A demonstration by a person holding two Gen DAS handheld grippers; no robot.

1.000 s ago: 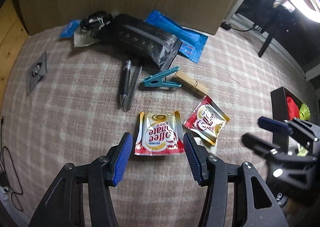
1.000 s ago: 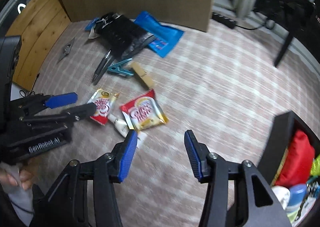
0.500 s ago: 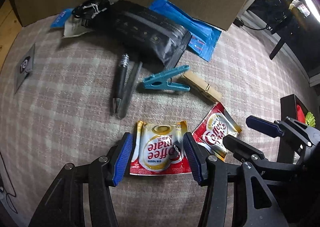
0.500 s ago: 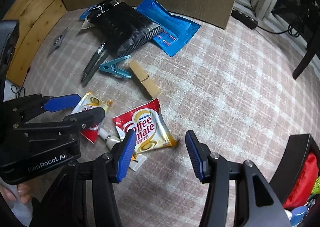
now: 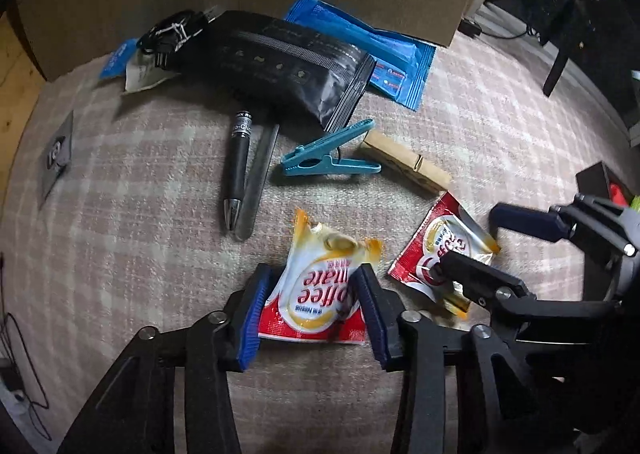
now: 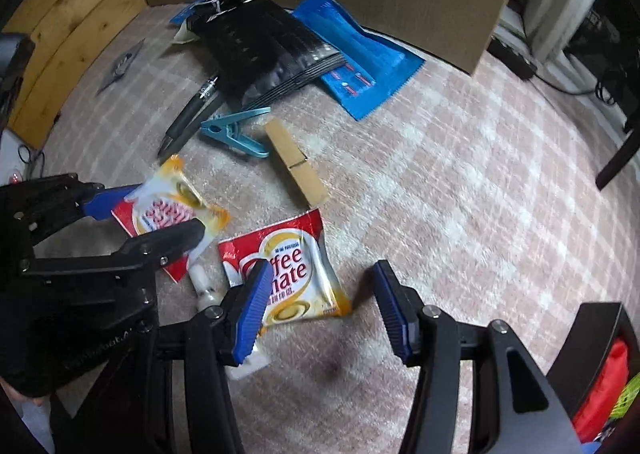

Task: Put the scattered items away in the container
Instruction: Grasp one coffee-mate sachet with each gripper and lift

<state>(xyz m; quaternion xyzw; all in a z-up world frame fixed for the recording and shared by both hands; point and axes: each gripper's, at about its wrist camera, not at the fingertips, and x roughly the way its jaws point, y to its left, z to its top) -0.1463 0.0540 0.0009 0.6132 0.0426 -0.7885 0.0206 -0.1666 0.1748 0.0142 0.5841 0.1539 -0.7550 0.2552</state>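
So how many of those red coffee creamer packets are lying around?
2. One packet sits between the left gripper fingers, crumpling as they close on it. The other packet lies flat under the open right gripper. More may hide under the black pouch.

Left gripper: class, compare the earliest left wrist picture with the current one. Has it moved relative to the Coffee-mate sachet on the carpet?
Yes. The left gripper has come down onto the sachet, which now sits between its closing jaws instead of beyond them.
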